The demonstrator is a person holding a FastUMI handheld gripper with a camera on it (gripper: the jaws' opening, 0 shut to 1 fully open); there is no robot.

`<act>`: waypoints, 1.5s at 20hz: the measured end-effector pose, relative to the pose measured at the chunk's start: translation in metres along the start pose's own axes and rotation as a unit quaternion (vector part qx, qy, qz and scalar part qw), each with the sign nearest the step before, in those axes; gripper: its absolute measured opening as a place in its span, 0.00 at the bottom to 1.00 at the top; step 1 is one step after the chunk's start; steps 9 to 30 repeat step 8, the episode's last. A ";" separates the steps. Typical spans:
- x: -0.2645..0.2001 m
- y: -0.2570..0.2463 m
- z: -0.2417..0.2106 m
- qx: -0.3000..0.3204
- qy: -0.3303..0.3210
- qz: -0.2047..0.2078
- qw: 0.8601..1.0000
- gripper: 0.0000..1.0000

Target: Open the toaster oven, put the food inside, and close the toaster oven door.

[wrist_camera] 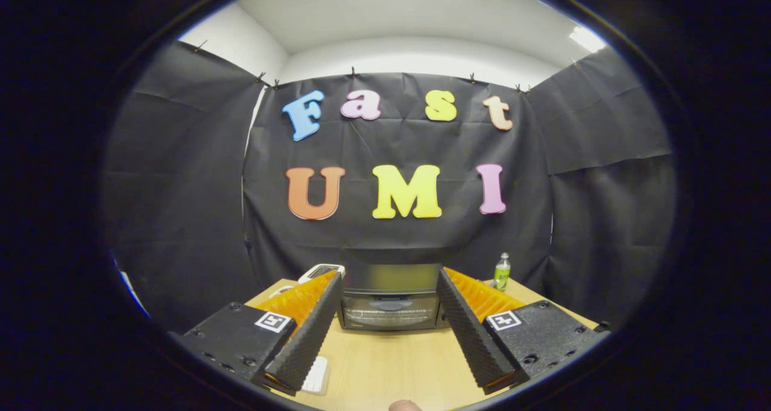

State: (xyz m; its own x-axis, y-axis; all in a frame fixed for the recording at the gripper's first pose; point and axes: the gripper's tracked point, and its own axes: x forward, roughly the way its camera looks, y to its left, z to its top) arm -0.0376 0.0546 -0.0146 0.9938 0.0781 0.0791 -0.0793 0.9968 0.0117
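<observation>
A recording booth: black cloth walls (181,188) clipped up around a wooden table (385,363).

No readable text besides square marker tags.

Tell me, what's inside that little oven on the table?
Can't tell. The toaster oven sits closed beyond the open gripper, and its dark glass door hides the inside. Only faint reflections show on it.

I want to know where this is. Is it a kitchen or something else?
Probably not a real kitchen: it looks like a small recording booth. Black cloth hangs on the walls around a wooden table holding a closed toaster oven and a bottle. The gripper is open before the oven.
</observation>
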 end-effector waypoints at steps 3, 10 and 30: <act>0.002 -0.006 -0.011 0.008 0.013 -0.003 1.000 1.00; -0.002 -0.017 -0.019 0.048 0.025 0.002 0.999 1.00; -0.002 -0.017 -0.019 0.048 0.025 0.002 0.999 1.00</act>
